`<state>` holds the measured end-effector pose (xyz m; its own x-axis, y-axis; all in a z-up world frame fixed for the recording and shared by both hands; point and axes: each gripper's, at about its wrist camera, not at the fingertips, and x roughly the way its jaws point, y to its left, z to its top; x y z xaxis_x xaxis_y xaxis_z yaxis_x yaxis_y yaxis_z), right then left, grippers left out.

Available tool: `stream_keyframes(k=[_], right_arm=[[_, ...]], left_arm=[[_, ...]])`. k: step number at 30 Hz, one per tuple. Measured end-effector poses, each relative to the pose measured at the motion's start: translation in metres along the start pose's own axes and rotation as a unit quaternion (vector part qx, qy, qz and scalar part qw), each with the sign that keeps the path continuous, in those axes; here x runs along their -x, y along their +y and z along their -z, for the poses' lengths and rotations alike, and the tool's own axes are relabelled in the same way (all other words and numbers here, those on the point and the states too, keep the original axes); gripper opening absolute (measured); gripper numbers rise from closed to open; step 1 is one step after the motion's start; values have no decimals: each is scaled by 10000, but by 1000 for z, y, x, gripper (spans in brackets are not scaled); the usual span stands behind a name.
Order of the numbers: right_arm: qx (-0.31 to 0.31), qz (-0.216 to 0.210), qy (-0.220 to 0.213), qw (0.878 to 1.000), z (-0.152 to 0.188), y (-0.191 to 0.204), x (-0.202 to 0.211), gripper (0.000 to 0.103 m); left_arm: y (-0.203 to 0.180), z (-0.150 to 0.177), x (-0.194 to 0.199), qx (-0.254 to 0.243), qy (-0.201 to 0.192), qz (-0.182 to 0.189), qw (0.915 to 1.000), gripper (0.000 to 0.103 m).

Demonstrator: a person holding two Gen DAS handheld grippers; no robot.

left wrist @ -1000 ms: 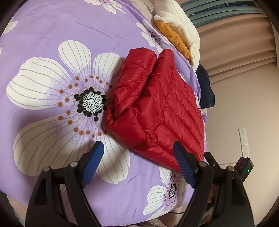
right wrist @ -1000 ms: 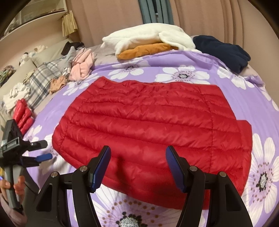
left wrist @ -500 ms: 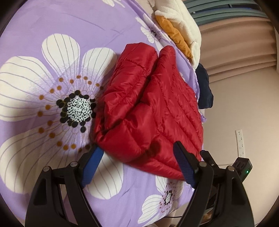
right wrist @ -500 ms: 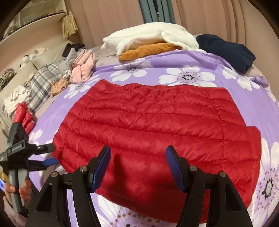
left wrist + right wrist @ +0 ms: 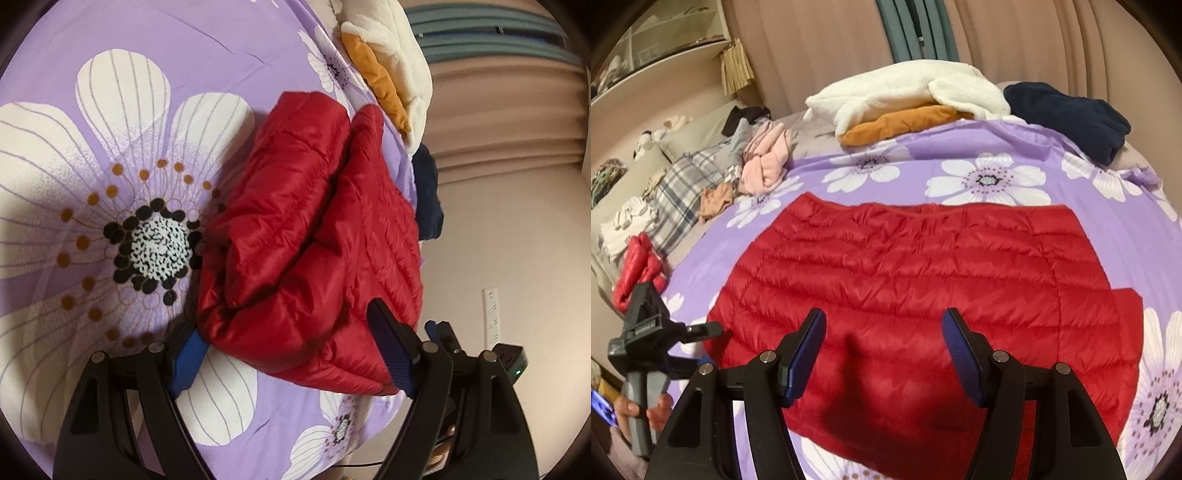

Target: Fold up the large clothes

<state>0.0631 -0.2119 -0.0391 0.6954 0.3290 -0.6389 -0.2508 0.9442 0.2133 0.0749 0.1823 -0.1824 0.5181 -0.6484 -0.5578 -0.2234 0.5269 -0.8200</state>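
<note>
A red quilted puffer jacket lies flat on the purple flowered bedsheet. My right gripper hovers open over its near hem, with nothing between its fingers. In the left wrist view the jacket shows end-on, its folded layers bulging. My left gripper is open and straddles this near end: the left blue pad sits partly behind the fabric, the right pad in front of it. The right wrist view shows the left gripper at the jacket's left edge, held by a hand.
At the back of the bed lie a white fleece on an orange garment and a navy garment. Pink and plaid clothes and another red item lie at the left. The bed edge and a wall socket strip are to the right in the left wrist view.
My left gripper has come down and in toward the jacket, whose end now lies between its fingers. My right gripper has shifted forward over the jacket's hem.
</note>
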Motion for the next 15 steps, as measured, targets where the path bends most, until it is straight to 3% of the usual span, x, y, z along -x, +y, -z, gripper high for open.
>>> stream_keyframes(k=[6,12,15], right_arm=[[61,-65,-39,10000,-4,1,-5,66],[30,-188,63,9998,-3,1,-15,66],[45,-230,106,9997,-2,0,-19,66]], left_arm=[[6,-7,2,192,-62,223,9995,88],[-3,-11,-9,103,41,151,9998,88],[-7,-13,-14,89,73,146,9998,95]])
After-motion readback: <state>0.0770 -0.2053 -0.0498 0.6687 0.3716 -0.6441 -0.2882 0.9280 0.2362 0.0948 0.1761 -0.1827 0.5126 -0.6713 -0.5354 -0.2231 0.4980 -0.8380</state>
